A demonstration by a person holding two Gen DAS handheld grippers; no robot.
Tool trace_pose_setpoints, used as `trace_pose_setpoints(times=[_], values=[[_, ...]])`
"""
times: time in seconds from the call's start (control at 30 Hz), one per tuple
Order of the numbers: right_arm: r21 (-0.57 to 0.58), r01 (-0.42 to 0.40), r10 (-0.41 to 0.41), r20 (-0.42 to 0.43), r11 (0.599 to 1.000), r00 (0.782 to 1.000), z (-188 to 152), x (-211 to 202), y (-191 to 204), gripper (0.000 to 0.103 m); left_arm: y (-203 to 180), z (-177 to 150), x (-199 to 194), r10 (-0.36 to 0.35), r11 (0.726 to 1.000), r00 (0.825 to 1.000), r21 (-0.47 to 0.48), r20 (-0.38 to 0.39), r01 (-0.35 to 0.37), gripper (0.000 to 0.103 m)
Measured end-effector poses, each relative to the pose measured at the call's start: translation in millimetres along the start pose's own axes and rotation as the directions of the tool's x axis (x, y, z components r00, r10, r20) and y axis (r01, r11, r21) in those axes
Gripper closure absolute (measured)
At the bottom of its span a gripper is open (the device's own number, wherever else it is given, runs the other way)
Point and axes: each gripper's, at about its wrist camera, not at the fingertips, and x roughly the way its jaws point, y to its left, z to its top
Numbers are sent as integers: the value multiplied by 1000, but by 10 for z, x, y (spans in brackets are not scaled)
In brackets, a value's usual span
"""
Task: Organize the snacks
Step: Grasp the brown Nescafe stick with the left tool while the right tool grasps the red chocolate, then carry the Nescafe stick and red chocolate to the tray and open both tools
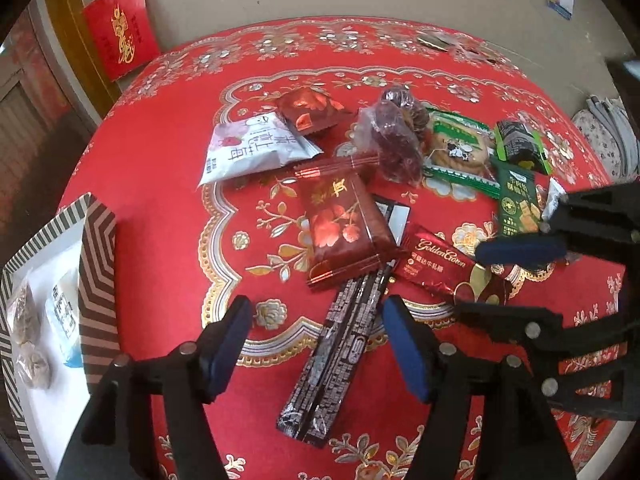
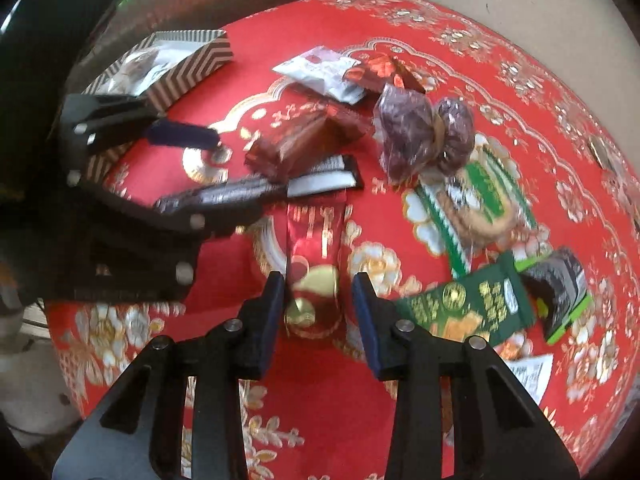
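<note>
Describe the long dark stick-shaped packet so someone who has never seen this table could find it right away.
Start at the striped box on the red tablecloth. Toward the snack pile lies a large dark red packet; the long dark stick packet runs out from under its near end toward the left tongs. It alone is narrow and black with silvery print.

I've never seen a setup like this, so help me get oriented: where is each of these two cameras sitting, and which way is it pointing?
Left wrist view: sits on the left gripper, looking forward along its open fingers over the red tablecloth at the long dark bar; striped box at left, the right gripper entering from the right.
Right wrist view: sits on the right gripper, open over the Golden Crown packet, the left gripper at left.
Shared: snack pile, box, tablecloth, both grippers.
</note>
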Motion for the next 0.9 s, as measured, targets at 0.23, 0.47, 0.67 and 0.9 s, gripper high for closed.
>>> trace_pose_setpoints(times=[0.23,0.47,0.67,0.9], values=[[-34,37,-39,-42,999,998,139,99,14,68,45,19,26,20,1000,1000,-14,4,-20,21],[-76,33,-37,-48,997,998,92,69,81,78,-7,10,10,-19,1000,1000,23,19,18,36],[-75,42,-45,-34,996,998,-79,-2,135,79,-147,-50,-69,-54,996,998,77,32,52,75],[-18,35,-34,38,999,999,-410,-229,158,79,-62,-186,-162,-101,995,994,28,34,100,81]])
